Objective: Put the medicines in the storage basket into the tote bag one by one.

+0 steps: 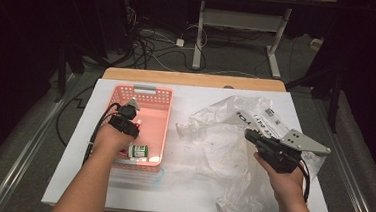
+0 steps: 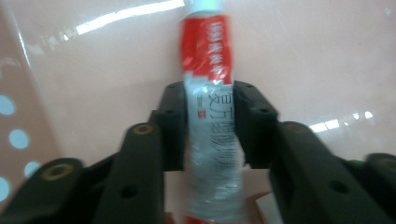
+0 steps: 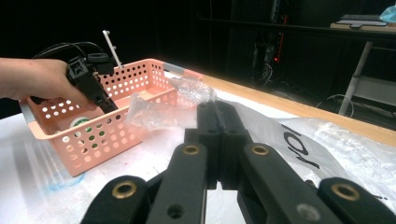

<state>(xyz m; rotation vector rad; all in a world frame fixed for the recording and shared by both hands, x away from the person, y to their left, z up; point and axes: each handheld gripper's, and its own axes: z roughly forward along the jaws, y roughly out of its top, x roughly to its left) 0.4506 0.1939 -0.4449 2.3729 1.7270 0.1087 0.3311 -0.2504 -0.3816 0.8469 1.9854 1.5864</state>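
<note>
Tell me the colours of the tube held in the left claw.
Red at the top, white-silver below, printed with characters; the tube shows best in the left gripper view.

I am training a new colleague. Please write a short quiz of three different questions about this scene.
1. True or false: the left gripper grips a red and white tube.
2. The left gripper is over: A) pink perforated plastic basket B) clear crumpled plastic bag C) the floor.
3. Fill in: the right gripper has its jaws ____.

Key: 1 true; 2 A; 3 shut.
</note>
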